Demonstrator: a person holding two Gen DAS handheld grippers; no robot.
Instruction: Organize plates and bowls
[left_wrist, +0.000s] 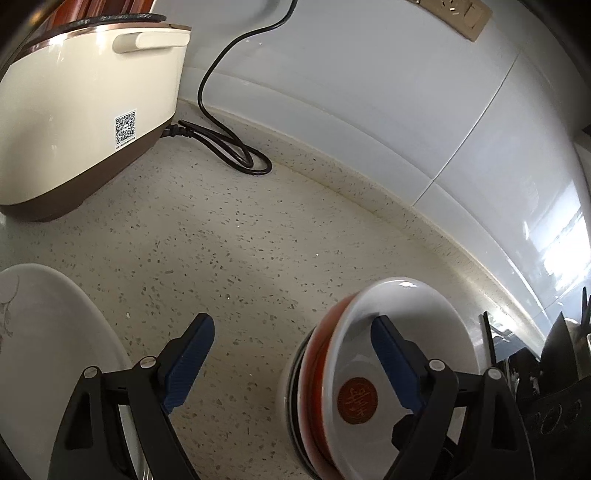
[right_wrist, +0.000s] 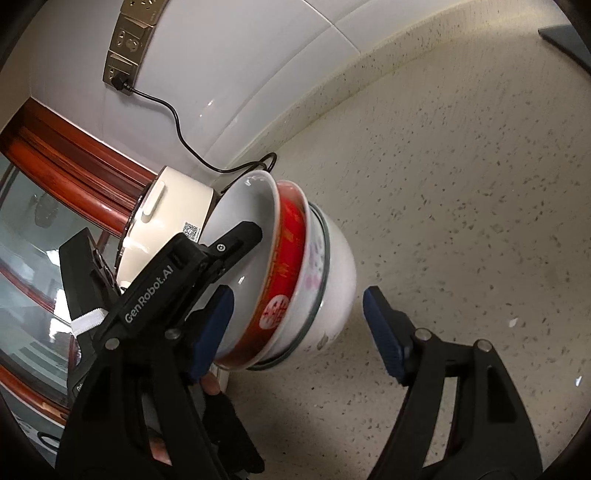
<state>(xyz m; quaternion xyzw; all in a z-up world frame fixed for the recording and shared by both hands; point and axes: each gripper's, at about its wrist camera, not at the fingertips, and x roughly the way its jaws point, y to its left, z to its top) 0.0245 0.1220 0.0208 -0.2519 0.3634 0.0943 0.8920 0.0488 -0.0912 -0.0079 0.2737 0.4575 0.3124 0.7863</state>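
A stack of bowls stands on the speckled counter (left_wrist: 258, 240). On top is a bowl that is red outside and white inside (left_wrist: 406, 310) (right_wrist: 284, 258), nested in a white flowered bowl (right_wrist: 314, 266), which sits in a larger white bowl (right_wrist: 341, 273). My left gripper (left_wrist: 293, 360) is open, with its right finger inside the red bowl and its left finger outside the rim. One of its fingers (right_wrist: 238, 238) shows in the right wrist view. My right gripper (right_wrist: 299, 332) is open around the stack without touching it. A white plate (left_wrist: 48, 332) lies at the lower left.
A cream rice cooker (left_wrist: 74, 110) (right_wrist: 173, 206) stands at the back by the tiled wall, its black cord (left_wrist: 221, 147) looping over the counter up to a wall socket (right_wrist: 125, 48). Dark utensils (left_wrist: 554, 369) crowd the right edge. A person's fingertips (right_wrist: 210, 386) show below the left gripper.
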